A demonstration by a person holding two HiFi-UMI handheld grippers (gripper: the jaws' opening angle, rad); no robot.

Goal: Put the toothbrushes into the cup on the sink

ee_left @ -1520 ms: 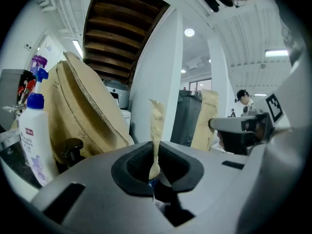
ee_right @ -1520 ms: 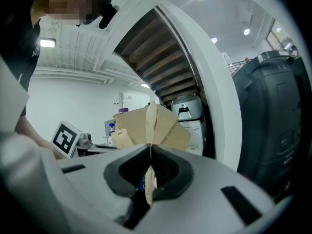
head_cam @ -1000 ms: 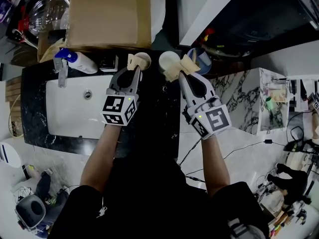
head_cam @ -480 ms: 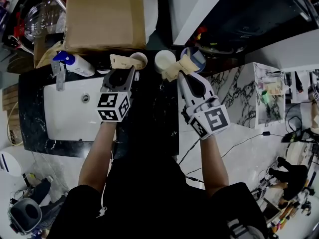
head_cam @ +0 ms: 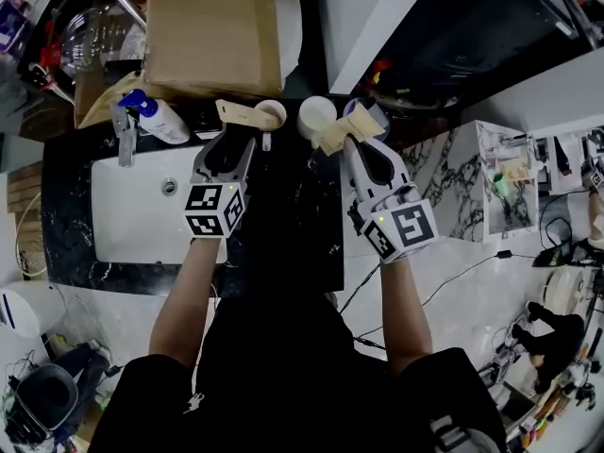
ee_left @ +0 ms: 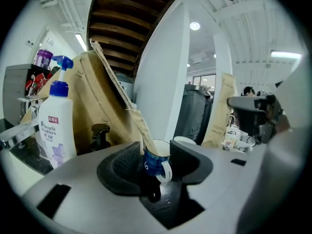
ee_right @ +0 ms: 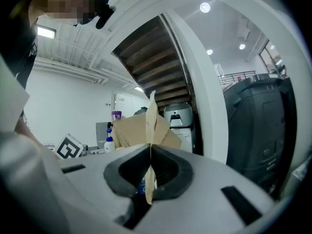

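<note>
**A:** Head view first. What's worrying you?
**B:** My left gripper point(head_cam: 243, 140) has just been opening. Its jaws are standing wide, holding nothing. The toothbrush packet point(head_cam: 236, 113) is leaning far out of the cup point(head_cam: 271, 113), top centre, and could tip it.

**A:** Left gripper view?
**B:** The cup point(ee_left: 155, 162) is showing mid-frame between my parted jaws. If I'm backing out crooked, I'm risking snagging its handle.

**A:** Right gripper view?
**B:** My right gripper point(ee_right: 150, 167) is pinching a second packet point(ee_right: 152, 126) edge-on. It could swivel, or land in the white cup point(head_cam: 316, 116) alongside.

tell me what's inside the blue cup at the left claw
A paper-packed toothbrush stands tilted in the blue cup, top above the rim. The cup wall hides its lower end and the cup's bottom. The left claw has just opened, clear of it.
</note>
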